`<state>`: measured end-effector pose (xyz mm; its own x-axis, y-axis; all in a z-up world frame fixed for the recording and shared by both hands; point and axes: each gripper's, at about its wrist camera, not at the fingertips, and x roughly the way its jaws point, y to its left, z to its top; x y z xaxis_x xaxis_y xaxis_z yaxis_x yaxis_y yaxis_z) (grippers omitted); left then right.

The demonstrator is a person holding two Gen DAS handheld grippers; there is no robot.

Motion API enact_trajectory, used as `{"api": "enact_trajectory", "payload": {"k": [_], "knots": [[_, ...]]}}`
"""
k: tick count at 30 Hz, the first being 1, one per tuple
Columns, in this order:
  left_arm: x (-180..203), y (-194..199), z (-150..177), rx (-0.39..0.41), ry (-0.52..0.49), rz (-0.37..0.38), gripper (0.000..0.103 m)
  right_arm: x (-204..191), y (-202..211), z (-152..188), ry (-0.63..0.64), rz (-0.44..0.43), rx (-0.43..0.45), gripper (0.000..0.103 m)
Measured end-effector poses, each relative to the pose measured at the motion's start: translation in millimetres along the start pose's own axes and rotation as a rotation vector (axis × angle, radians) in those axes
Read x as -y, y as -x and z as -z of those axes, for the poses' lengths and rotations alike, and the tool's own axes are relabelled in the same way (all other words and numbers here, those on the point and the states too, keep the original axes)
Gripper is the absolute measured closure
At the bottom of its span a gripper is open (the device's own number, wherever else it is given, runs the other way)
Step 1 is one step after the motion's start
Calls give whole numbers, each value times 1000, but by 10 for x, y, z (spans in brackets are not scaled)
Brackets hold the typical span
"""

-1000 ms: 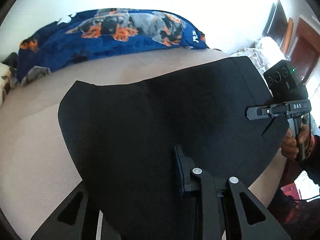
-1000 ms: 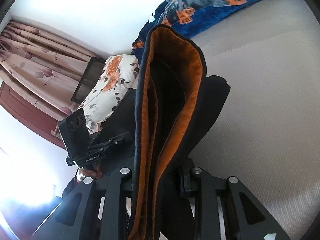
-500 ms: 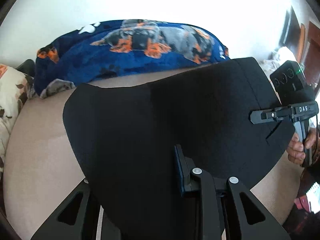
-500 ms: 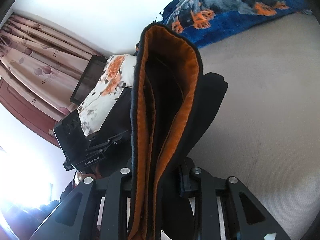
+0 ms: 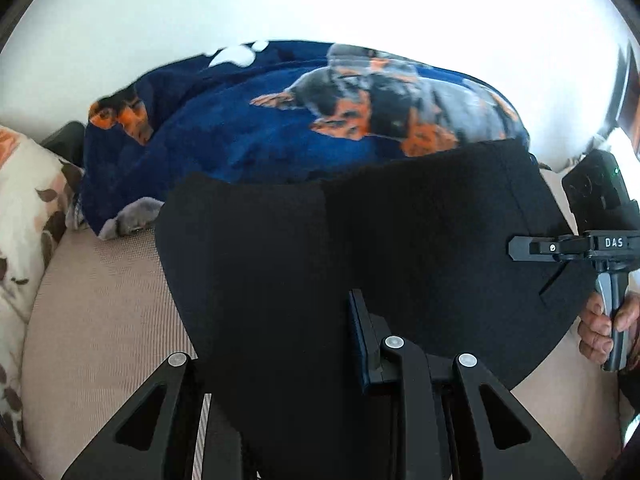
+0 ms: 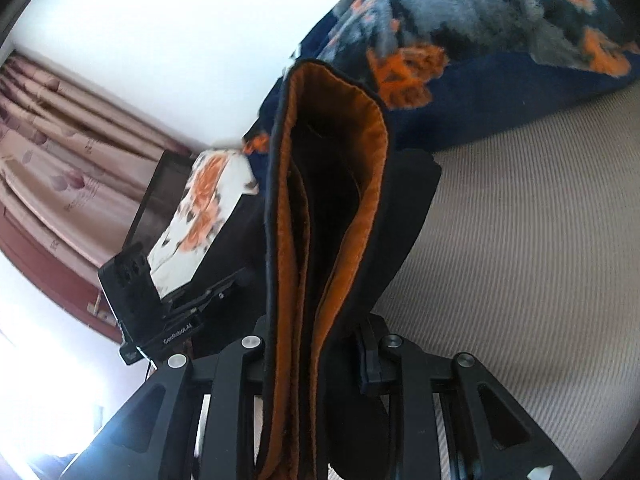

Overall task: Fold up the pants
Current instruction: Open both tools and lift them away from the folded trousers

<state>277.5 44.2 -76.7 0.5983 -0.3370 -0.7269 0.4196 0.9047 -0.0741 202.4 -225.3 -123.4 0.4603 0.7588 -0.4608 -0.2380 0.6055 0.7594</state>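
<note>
The black pants (image 5: 360, 240) hang as a broad sheet between both grippers over the beige bed (image 5: 100, 312). My left gripper (image 5: 280, 344) is shut on their near edge; only its right pad shows, the cloth covers the other. At the right of that view, my right gripper (image 5: 532, 248) pinches the pants' side edge, with a hand (image 5: 600, 332) on its handle. In the right wrist view the pants (image 6: 328, 220) show an orange lining, bunched in layers between the fingers of my right gripper (image 6: 312, 356), which is shut on them. My left gripper (image 6: 208, 292) shows beyond, at the left.
A blue blanket with a dog print (image 5: 300, 120) lies heaped along the bed's far side, close behind the pants. A floral pillow (image 5: 24, 208) sits at the left end. Pink curtains (image 6: 60, 152) and a dark screen (image 6: 160, 196) stand behind it. Bare bed surface (image 6: 540, 260) shows at the right.
Both grippers carried the stretched pants toward the blue blanket, which now looms larger and sits just behind the pants' far edge. Both grips are unchanged.
</note>
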Motion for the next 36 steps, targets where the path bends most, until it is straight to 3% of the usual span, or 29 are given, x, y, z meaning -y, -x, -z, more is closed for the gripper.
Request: {"api": "enact_trajectory", "payload": {"k": [4,9,10,13,15,20,21,24,27,30,32,36], "knots": [[-122,-250,44,-41,17,-6,73,177,-150,-74,-24,42,-8,79],[-265,-296,103,-36,80,-46,43,273,-196,-54,-51,69,-14,77],[-296,-306,106,-47,96,-76,32,267,-202,-53,-51,96,-19,73],[-345,-264,131,-32,122,-139,22,244,-210,-40,-53,155,-11,68],[-343,-228,148,-31,128,-220,11,159,-178,-3,-27,229,22,63],[-184,-31,245,15,64,-379,5,-258,-70,206,103,502,131,53],[-126,24,270,26,49,-394,5,-342,-42,261,117,534,146,45],[-4,156,335,60,41,-386,4,-611,102,422,173,590,223,33],[107,288,375,87,50,-359,3,-853,162,548,227,636,250,14],[170,391,399,102,69,-342,3,-997,202,679,237,631,252,11],[231,465,416,116,73,-347,3,-1060,180,740,234,683,253,9],[348,722,477,189,92,-374,3,-1147,257,905,220,712,276,9]]}}
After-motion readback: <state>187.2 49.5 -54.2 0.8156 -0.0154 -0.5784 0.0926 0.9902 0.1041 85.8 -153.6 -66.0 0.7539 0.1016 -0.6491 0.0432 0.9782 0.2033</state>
